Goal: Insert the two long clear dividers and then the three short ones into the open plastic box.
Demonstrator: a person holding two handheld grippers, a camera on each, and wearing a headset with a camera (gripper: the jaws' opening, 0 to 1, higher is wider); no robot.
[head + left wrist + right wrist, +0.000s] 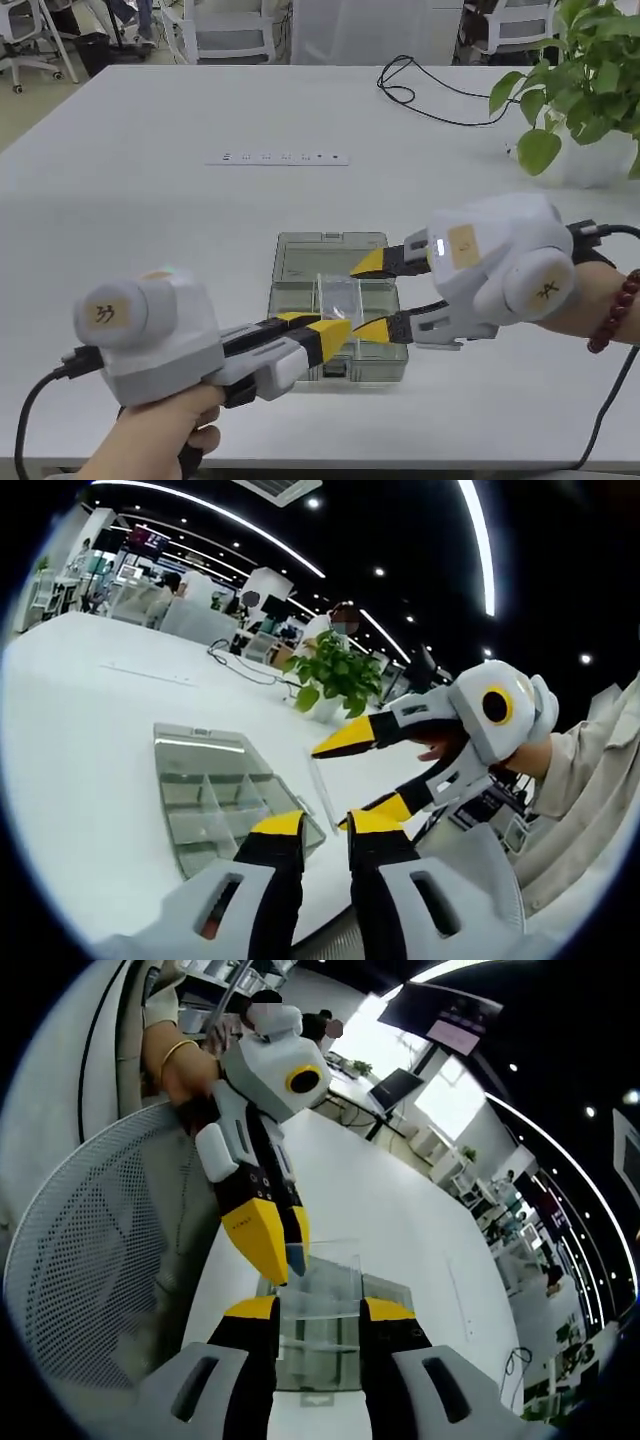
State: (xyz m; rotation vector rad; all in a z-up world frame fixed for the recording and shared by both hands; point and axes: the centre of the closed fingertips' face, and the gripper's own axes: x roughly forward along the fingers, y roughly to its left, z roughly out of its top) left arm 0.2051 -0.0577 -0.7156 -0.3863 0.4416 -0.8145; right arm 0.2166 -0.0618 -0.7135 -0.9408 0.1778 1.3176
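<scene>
**Over the open box (385, 365): one clear divider (338, 298) between my two tools**

Above the middle of the box, the divider stands upright, clear of the compartments below it. My left gripper (328, 332) comes in from the lower left with its jaws drawn narrow. As far as I can make out, they pinch the divider at one corner. The right gripper view shows those yellow tips set on the sheet's edge.

My right gripper (355, 303) reaches in from the right with its jaws spread wide. One tip is by the divider's top edge and the other by its bottom edge. I cannot tell whether those tips press on the plastic. In that gripper's own view the divider spans the gap between the two jaws.

The box sits on the white table (150, 200) with its lid laid open behind it. The left gripper view shows partitions forming a grid of cells inside. A power strip (278, 158) lies further back, well apart from the box. A potted plant (580, 80) stands at the far right.
</scene>
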